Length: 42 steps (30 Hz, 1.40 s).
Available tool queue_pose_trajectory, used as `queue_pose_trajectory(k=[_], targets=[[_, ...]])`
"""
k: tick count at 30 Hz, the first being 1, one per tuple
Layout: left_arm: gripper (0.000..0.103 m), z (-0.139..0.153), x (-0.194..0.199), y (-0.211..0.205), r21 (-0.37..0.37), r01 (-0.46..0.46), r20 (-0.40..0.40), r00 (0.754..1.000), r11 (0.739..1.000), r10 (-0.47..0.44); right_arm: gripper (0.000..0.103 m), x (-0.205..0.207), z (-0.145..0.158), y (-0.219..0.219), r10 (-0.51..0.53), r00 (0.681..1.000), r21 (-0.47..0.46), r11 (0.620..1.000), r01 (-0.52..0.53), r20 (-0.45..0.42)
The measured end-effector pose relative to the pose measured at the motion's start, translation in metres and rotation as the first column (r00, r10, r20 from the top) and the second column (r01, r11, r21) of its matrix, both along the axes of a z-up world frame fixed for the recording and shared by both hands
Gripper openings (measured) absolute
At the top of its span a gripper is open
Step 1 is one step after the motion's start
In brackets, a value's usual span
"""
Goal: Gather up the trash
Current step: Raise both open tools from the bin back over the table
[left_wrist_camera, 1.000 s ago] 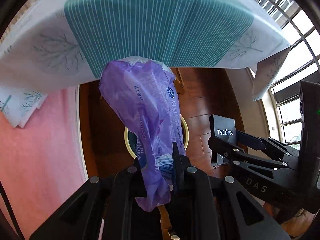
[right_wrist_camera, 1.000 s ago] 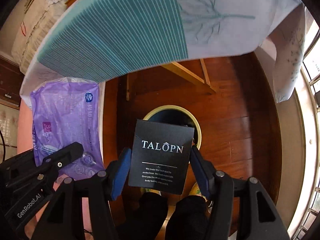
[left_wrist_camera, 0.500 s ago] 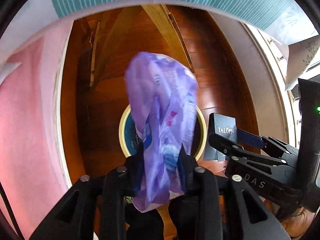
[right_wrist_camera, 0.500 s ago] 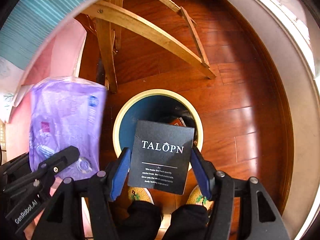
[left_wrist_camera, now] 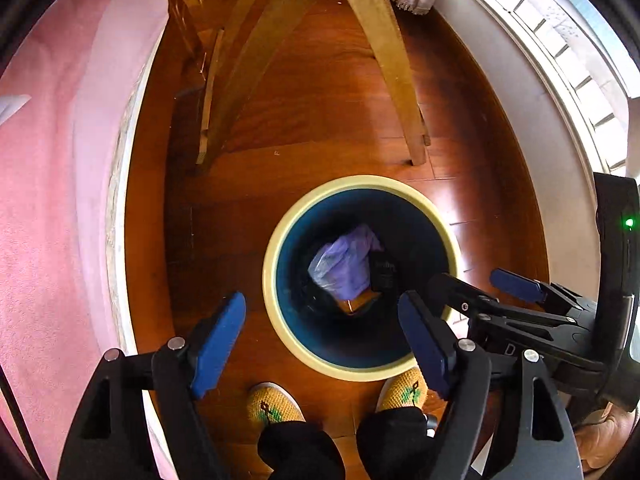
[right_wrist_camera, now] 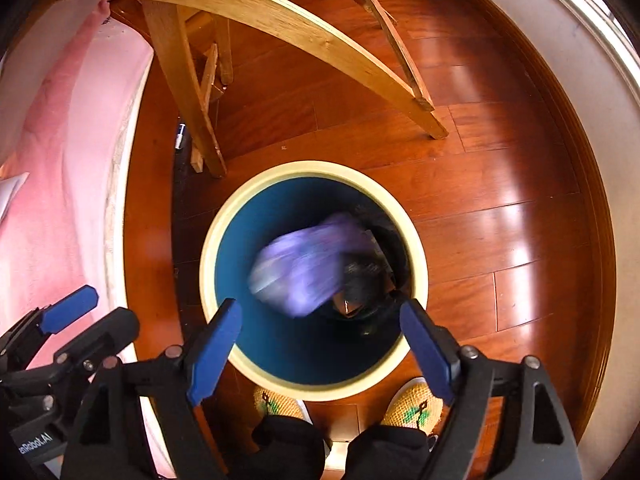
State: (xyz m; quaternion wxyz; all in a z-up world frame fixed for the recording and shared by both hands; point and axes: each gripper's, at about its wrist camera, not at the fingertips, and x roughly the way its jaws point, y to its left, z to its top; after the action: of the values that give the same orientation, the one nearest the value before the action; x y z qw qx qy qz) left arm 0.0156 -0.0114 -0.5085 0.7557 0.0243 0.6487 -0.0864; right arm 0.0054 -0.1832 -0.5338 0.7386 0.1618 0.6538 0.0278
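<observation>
Left gripper (left_wrist_camera: pixel 320 340) in the left wrist view: jaws opening, blue pads wide apart, nothing between them, pointing straight down over the trash bin (left_wrist_camera: pixel 276 240). Purple plastic bag (left_wrist_camera: pixel 346 268) lies inside the bin, toward its far side, with a black box (left_wrist_camera: pixel 384 274) touching it on the right and a bit of brown scrap below. Right gripper (left_wrist_camera: pixel 472 284) sits at the bin's right rim, pads spread, empty. Person's slippers (left_wrist_camera: pixel 274 404) stand just beside the bin's near rim.

Right wrist view: right gripper (right_wrist_camera: pixel 320 344) jaws opening, nothing clamped, aimed down into the bin (right_wrist_camera: pixel 224 224). Purple bag (right_wrist_camera: pixel 304 268) is blurred, inside the bin's mouth, apparently dropping; dark box (right_wrist_camera: pixel 364 276) beside it, hard to make out. Left gripper (right_wrist_camera: pixel 92 316) at the lower left, empty.

Step, as I judge it: release of both items into the bin, done or nearly. Next calls for lifting both grippers clear and finding more trash. Wooden table legs (right_wrist_camera: pixel 188 92) stand behind the bin's far rim, pink cloth (right_wrist_camera: pixel 60 160) hangs on the left; both could snag a rising gripper.
</observation>
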Motion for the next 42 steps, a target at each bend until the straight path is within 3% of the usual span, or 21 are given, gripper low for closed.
queue_pose_trajectory(k=[9,19,30,37,42], targets=[[0.077,0.019,0.008,0.013,0.016,-0.039,0.039,0.999,0.999,0.038,0.082,0.001,0.012,0.003,0.004,0.999,-0.011,1.0,-0.004,0.032],[0.077,0.094,0.008,0.019,0.022,-0.037,0.121,0.992,0.999,0.034,0.082,-0.009,0.08,0.002,-0.008,0.996,-0.036,0.999,0.011,0.084],[0.077,0.229,-0.009,0.02,-0.014,-0.016,0.171,0.985,1.0,0.018,0.082,-0.036,0.218,-0.012,-0.01,0.988,-0.011,1.0,0.012,0.156],[0.077,0.322,-0.01,0.014,-0.041,-0.018,0.237,0.971,0.999,0.027,0.082,-0.04,0.317,-0.017,0.029,0.963,-0.039,0.999,-0.02,0.267],[0.077,0.378,-0.003,0.014,-0.043,-0.046,0.297,0.953,0.998,0.057,0.082,-0.033,0.378,-0.011,0.11,0.937,-0.142,0.988,-0.066,0.333]])
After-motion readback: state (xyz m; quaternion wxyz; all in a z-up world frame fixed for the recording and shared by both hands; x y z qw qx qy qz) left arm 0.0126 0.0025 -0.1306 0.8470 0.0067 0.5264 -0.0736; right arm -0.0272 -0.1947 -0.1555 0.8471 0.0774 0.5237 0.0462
